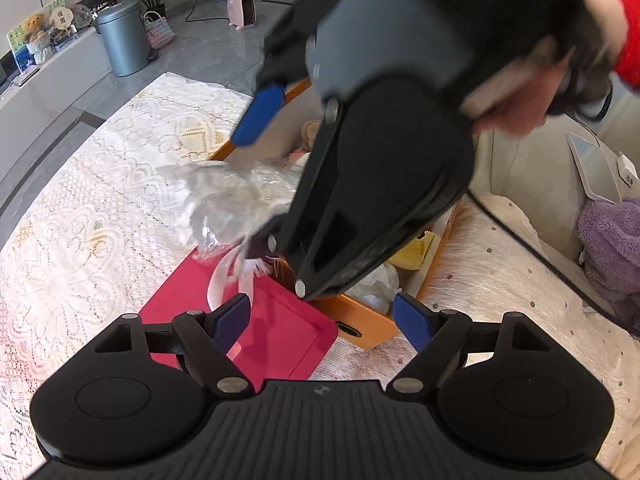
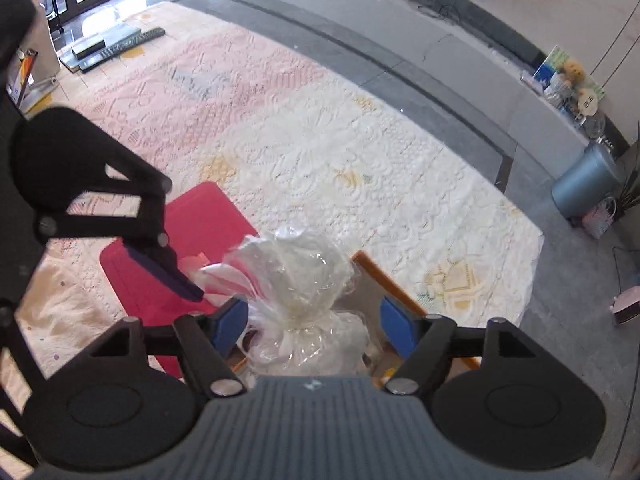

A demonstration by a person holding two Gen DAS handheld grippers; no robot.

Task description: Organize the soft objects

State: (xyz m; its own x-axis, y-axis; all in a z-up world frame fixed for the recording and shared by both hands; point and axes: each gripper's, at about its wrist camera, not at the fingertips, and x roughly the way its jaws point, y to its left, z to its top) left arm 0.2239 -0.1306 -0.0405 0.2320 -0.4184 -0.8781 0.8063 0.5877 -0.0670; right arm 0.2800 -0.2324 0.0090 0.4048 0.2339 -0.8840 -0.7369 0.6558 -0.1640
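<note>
Left wrist view: left tongs [image 1: 322, 316] spread wide, nothing between the blue pads, hanging over the near corner of the red lid [image 1: 256, 332] and the orange box [image 1: 356, 320]. Just beyond, the right tongs [image 1: 256, 184] cross the frame from upper right, held by a hand [image 1: 516, 108]; one blue finger [image 1: 260, 114] shows, the other is hidden. Right wrist view: right tongs [image 2: 314, 322] stand open, pads either side of the clear-wrapped soft bundle [image 2: 304, 280] with a gap to each, so no grip. The bundle sits at the box's [image 2: 384, 276] left edge, above the lid [image 2: 200, 216]. Farther out, lace cloth [image 2: 360, 168] on the floor; grey bin [image 1: 120, 36] beyond.
</note>
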